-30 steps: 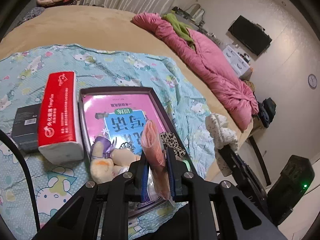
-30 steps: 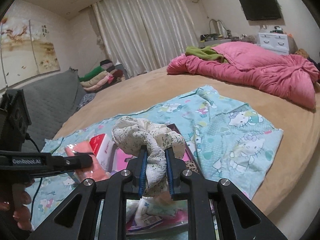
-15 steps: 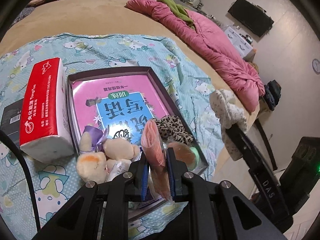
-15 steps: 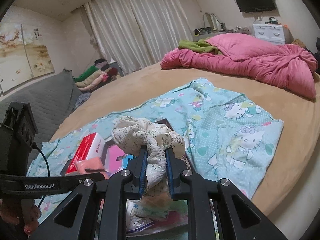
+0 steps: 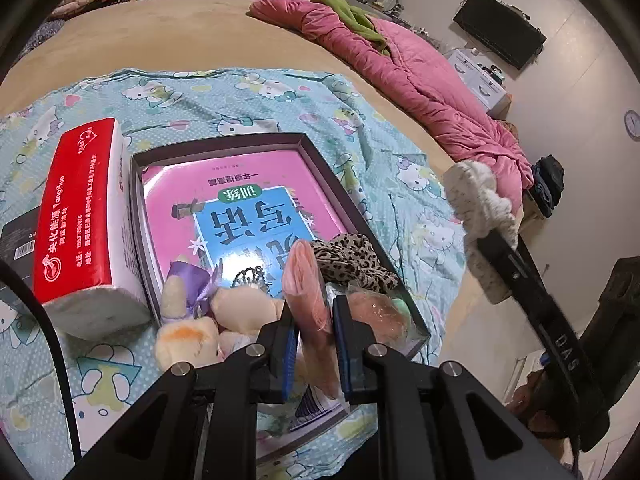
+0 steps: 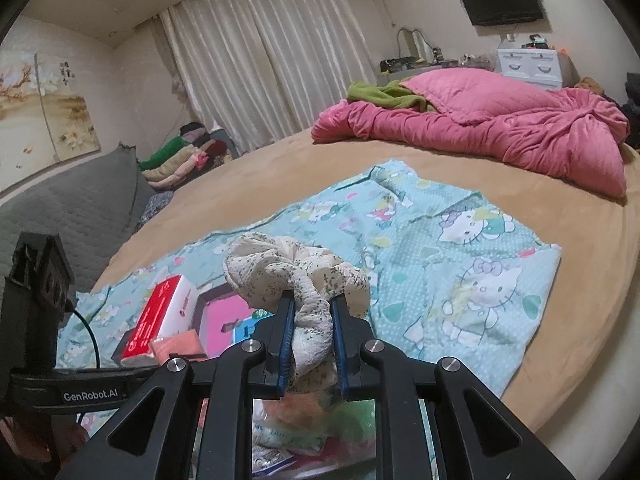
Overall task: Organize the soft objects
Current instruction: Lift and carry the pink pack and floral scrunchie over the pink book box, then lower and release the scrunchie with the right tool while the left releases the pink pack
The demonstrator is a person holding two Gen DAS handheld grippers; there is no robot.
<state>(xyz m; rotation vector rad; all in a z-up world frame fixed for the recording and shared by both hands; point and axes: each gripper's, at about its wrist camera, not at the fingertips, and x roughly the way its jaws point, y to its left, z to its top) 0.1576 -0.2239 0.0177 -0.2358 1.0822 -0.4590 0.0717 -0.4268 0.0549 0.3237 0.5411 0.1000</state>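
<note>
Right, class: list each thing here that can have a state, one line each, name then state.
left gripper: shut on the pink cloth
right gripper: shut on the white floral cloth
box: open, no lid on
tissue pack: lying on its side, beside the box
plush toy: lying at the box's near corner
leopard scrunchie: in the box

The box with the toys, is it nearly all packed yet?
Partly. The box already holds a plush bunny and a leopard scrunchie. The left gripper grips a pink cloth above it; the right gripper grips a floral cloth. Both still need putting in.
</note>
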